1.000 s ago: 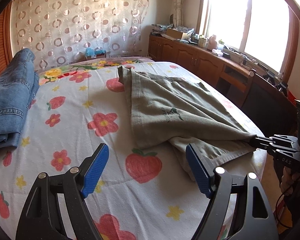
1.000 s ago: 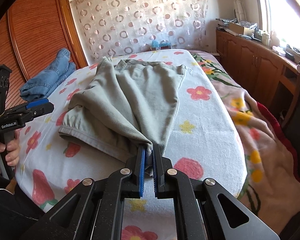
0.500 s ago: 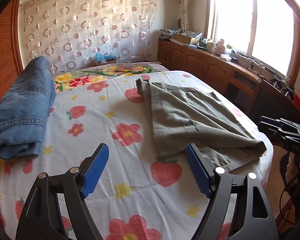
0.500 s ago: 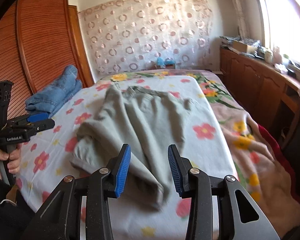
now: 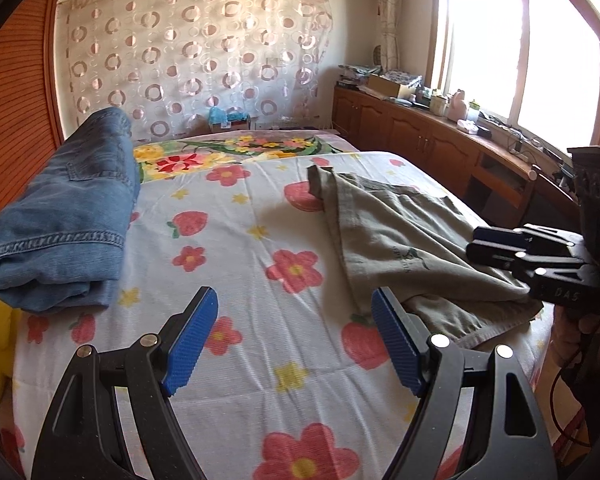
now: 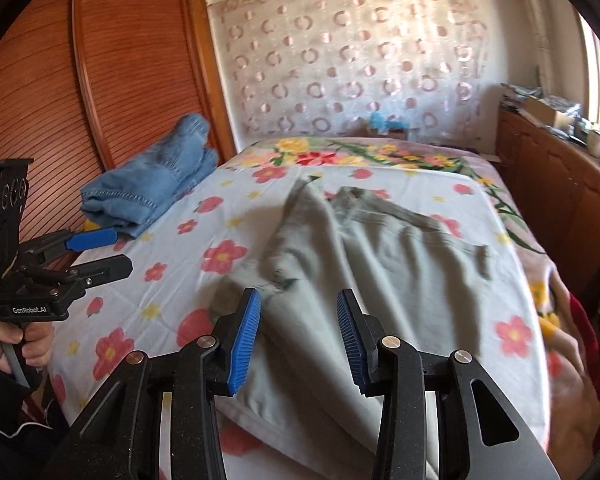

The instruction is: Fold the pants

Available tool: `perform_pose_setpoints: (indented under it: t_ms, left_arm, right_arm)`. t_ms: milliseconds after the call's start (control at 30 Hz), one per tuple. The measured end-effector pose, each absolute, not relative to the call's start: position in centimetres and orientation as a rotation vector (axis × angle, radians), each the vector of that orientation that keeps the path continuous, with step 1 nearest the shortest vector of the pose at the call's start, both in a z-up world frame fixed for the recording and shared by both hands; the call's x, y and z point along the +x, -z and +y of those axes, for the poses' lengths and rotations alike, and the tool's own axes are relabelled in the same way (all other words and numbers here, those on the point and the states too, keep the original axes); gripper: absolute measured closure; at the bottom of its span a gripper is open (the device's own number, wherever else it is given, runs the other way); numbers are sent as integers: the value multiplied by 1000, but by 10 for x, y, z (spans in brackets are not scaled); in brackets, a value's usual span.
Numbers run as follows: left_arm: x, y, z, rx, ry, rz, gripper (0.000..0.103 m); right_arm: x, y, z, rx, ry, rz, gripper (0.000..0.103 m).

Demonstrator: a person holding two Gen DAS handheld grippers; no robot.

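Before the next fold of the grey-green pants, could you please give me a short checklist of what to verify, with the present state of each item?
1. Left tongs open and holding nothing: ok.
2. Right tongs open, with no cloth between the blue pads: ok.
3. Grey-green pants lie wholly on the bed sheet: cannot tell; the near hem sits at the bed edge.
4. Pants lie flat and smooth: not ok; there are ridges and a loose fold near the hem.
5. Folded jeans stay apart from the pants: ok; bare flowered sheet lies between them.
6. Both leg hems aligned: cannot tell; the right wrist view is blurred.
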State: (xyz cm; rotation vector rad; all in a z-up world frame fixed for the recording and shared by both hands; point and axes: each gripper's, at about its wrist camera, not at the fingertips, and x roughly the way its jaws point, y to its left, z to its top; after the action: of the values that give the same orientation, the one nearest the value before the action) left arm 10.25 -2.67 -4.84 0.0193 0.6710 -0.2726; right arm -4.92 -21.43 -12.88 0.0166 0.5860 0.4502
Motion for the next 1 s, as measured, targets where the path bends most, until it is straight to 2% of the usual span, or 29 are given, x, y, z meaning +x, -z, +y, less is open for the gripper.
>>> perform_pose_setpoints:
  t_ms: [1000]
  left_arm:
    - [104,63,-2,-19,238,700,23]
  right_arm:
    - [9,150,-159,-175,-598,758,64]
